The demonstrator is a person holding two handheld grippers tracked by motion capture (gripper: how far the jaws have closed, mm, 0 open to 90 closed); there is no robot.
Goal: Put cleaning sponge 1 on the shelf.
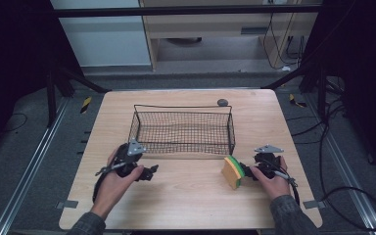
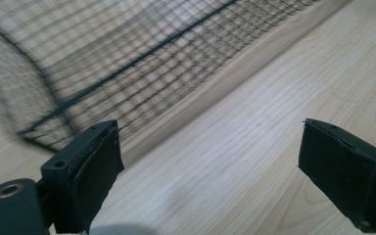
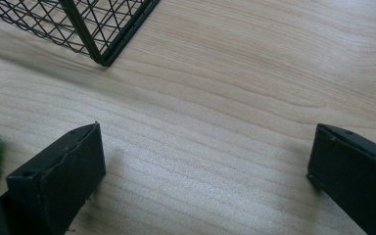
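Evidently unfinished: the sponge (image 1: 233,171) stood on the table (image 1: 186,196) beside the empty basket (image 1: 182,128), ungrasped, while the right gripper (image 1: 248,172) and left gripper (image 1: 151,172) fingers gaped wide, holding nothing.

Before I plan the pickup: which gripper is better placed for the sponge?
Right. The right gripper sits open beside the sponge; the left gripper is open across the table.

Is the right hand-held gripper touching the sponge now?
Cannot tell. In the high view the right hand-held gripper meets the sponge with no visible gap, but the right gripper view shows open jaws with only bare table between them.
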